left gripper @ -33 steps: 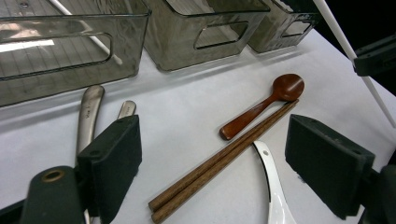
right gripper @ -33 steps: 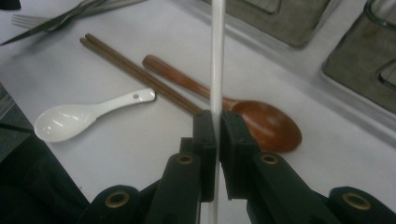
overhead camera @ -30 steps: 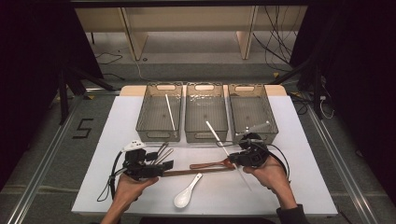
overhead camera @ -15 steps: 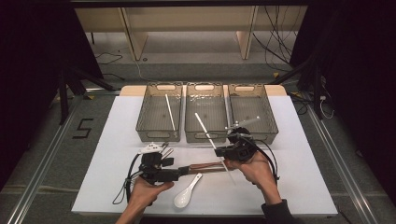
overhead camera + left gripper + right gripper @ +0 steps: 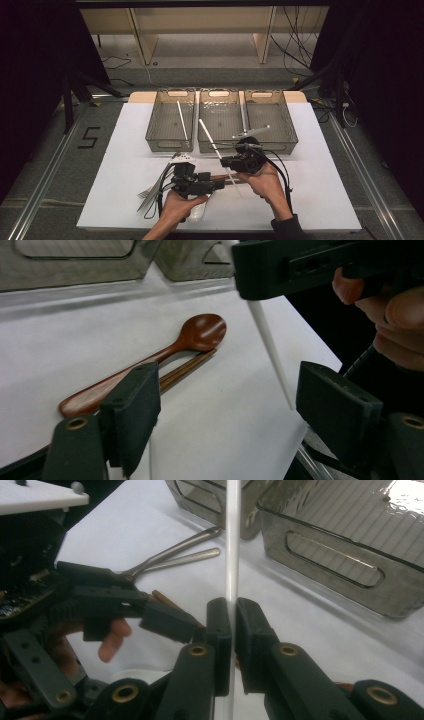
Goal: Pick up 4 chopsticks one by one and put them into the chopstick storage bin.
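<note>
Chopstick (image 5: 233,540) duty at the sorting table: I have the right gripper (image 5: 232,625) clamped tight on a single white chopstick, its jaws shut on the shaft near the lower end, so most of the stick rises up and away toward the middle bin (image 5: 220,145) of 3 smoked-plastic bins. In the high view the stick slants from just in front of that bin's near wall up over its rim.

My left gripper (image 5: 230,410) sits just in front of the same bin, jaws wide and holding nothing, though they have just been closing a little. Between them I look down on a brown wooden spoon (image 5: 150,362) lying flat on the white table (image 5: 325,180), with dark wooden chopsticks (image 5: 187,370) touching its far side. The white stick's lower tip hangs inside the gap of my open jaws, near the right-hand one.

As I judge it, the risk is crowding. The 2 grippers work almost on top of each other, and a closing left jaw could knock the white tip and twist the stick in its narrow grip. Held so low, it could pivot or slip. Closing on the spoon may also drag the dark chopsticks along.
</note>
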A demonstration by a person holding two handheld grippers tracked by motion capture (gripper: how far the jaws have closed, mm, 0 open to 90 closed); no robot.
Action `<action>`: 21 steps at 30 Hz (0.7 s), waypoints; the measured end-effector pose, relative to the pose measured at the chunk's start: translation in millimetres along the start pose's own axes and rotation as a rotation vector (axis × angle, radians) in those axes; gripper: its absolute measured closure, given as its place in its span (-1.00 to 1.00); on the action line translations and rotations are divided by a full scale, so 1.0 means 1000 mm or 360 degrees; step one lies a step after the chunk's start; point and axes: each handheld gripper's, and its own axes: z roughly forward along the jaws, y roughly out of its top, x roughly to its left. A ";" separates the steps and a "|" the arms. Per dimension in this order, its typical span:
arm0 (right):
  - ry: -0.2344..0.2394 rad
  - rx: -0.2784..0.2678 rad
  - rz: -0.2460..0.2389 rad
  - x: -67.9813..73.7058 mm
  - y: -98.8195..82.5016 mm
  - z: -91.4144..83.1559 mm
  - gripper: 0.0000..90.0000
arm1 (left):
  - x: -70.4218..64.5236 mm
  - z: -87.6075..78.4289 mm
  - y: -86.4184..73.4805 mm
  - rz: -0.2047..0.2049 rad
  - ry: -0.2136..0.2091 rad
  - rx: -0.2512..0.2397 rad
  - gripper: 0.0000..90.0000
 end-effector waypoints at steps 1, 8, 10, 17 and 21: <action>0.0004 -0.0002 -0.0004 0.001 0.000 0.000 0.90 | 0.000 0.000 0.000 0.0000 0.0000 0.0000 -0.39; 0.0024 -0.0012 -0.0020 0.006 0.002 0.001 0.90 | -0.006 0.009 0.004 0.0000 -0.0058 -0.0024 -0.14; 0.0028 -0.0016 -0.0020 0.007 0.002 0.001 0.90 | -0.007 0.010 0.005 -0.0004 -0.0073 -0.0026 -0.07; 0.0030 -0.0024 -0.0023 0.009 0.002 0.001 0.90 | -0.007 0.012 0.009 -0.0004 -0.0096 -0.0047 0.22; 0.0031 -0.0037 -0.0020 0.008 0.002 0.000 0.90 | -0.006 0.013 0.011 -0.0006 -0.0114 -0.0054 0.35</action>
